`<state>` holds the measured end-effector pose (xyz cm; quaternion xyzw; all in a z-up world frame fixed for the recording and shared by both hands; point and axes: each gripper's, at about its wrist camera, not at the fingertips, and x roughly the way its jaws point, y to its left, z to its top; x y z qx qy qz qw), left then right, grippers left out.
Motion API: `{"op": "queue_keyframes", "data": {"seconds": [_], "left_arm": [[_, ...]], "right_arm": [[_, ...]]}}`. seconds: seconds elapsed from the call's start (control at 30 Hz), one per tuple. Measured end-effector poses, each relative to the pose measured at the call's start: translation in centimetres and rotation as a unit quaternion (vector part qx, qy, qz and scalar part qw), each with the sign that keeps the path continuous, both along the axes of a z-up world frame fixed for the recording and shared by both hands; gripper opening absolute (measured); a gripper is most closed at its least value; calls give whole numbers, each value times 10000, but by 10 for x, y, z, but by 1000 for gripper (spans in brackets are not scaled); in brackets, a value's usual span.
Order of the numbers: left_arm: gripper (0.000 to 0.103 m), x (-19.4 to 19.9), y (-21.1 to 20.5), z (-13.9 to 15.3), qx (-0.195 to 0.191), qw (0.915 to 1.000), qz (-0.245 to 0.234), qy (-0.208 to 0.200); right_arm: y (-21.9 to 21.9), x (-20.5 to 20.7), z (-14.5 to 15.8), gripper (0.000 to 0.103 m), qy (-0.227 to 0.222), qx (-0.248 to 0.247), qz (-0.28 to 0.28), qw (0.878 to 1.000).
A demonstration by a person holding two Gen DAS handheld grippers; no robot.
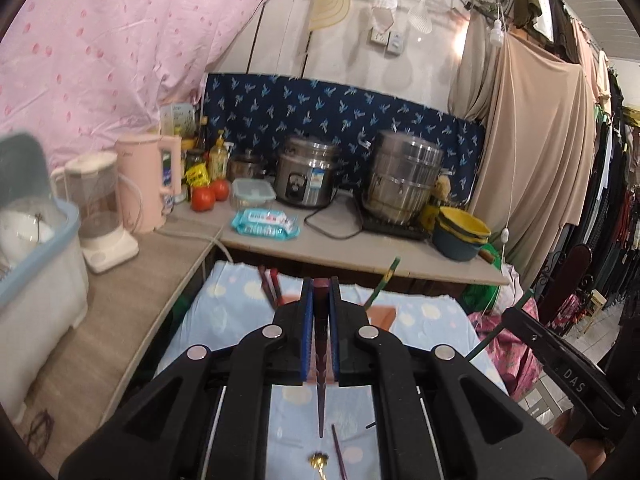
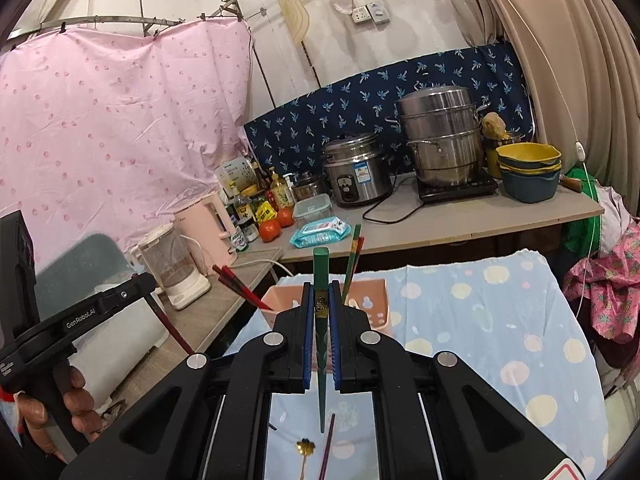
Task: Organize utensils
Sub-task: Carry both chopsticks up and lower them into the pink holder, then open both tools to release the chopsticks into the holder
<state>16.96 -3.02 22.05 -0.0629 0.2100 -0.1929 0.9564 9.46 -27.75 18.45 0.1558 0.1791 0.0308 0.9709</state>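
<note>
My left gripper (image 1: 321, 286) is shut on a dark red chopstick (image 1: 321, 360) that runs back between its blue pads. My right gripper (image 2: 321, 292) is shut the same way on a green chopstick (image 2: 321, 272). Just beyond both stands a pink holder (image 2: 372, 300) on the blue spotted cloth (image 2: 480, 320). It holds green chopsticks (image 2: 354, 256) and red chopsticks (image 2: 236, 284), all leaning. A gold spoon (image 2: 306, 446) and a purple chopstick (image 2: 328, 440) lie on the cloth below the grippers. A hand (image 2: 48, 408) holds the left gripper (image 2: 146, 282) at the left edge of the right wrist view.
Behind the cloth runs a counter (image 1: 320, 248) with a rice cooker (image 1: 306, 178), a steamer pot (image 1: 404, 176), stacked bowls (image 1: 460, 232), a wipes pack (image 1: 266, 222), tomatoes (image 1: 204, 196), a pink kettle (image 1: 148, 180) and a blender (image 1: 102, 216). A dish bin (image 1: 36, 260) stands at the left.
</note>
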Motion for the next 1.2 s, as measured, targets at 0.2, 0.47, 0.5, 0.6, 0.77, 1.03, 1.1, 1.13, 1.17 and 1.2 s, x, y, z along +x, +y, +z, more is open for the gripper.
{"op": "queue_keyframes", "data": {"seconds": [0.2, 0.47, 0.5, 0.6, 0.77, 1.03, 1.1, 1.13, 1.17, 1.2], "left_arm": [[7, 27, -14, 36, -50, 9988, 70, -486], [7, 73, -28, 50, 47, 9966, 232, -795], [7, 79, -29, 48, 56, 9966, 255, -787], [7, 96, -33, 36, 171, 9969, 337, -684], [7, 119, -34, 6, 268, 9982, 414, -329], [7, 133, -37, -27, 374, 9982, 458, -20], [7, 136, -37, -30, 377, 9981, 478, 19], [7, 136, -37, -32, 380, 9981, 478, 30], [7, 137, -37, -33, 390, 9980, 491, 43], [7, 137, -38, -35, 399, 9979, 515, 56]], "right_arm": [[-4, 30, 33, 7, -417, -9, -81, 9991], [-8, 78, 59, 7, -736, 27, -196, 9971], [-8, 85, 59, 7, -737, 10, -215, 9970], [-8, 105, 50, 7, -629, -28, -260, 9977], [-7, 130, 18, 7, -168, 4, -213, 9996], [1, 147, -31, 7, 388, 49, -56, 9992], [2, 149, -38, 7, 453, 68, -42, 9989], [2, 149, -41, 7, 479, 75, -32, 9988], [3, 150, -44, 7, 506, 72, -29, 9987], [3, 150, -46, 7, 536, 69, -32, 9985]]}}
